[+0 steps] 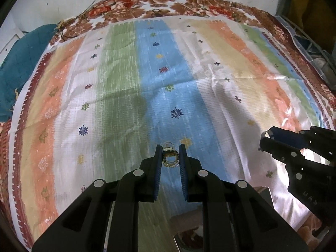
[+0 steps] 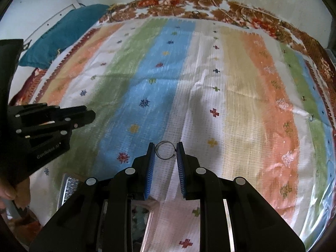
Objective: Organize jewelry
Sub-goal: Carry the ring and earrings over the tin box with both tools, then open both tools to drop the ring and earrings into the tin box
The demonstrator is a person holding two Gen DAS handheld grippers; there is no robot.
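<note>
Blue-padded left tongs [image 1: 170, 154] are pinching a small bundle of gold jewelry [image 1: 170, 159] at lower centre of the left view. Right tongs [image 2: 166, 150] are clamping a thin silver ring [image 2: 165, 150] between their tips, low in the centre of the right view. Both are hanging over a striped cloth [image 1: 117, 79] covering the bed, with a teal cushion [image 2: 63, 33] lying at upper left.

Gold bangle cluster [image 1: 170, 157] — pinched upright, thin silver open ring [image 2: 165, 150] — likewise
</note>
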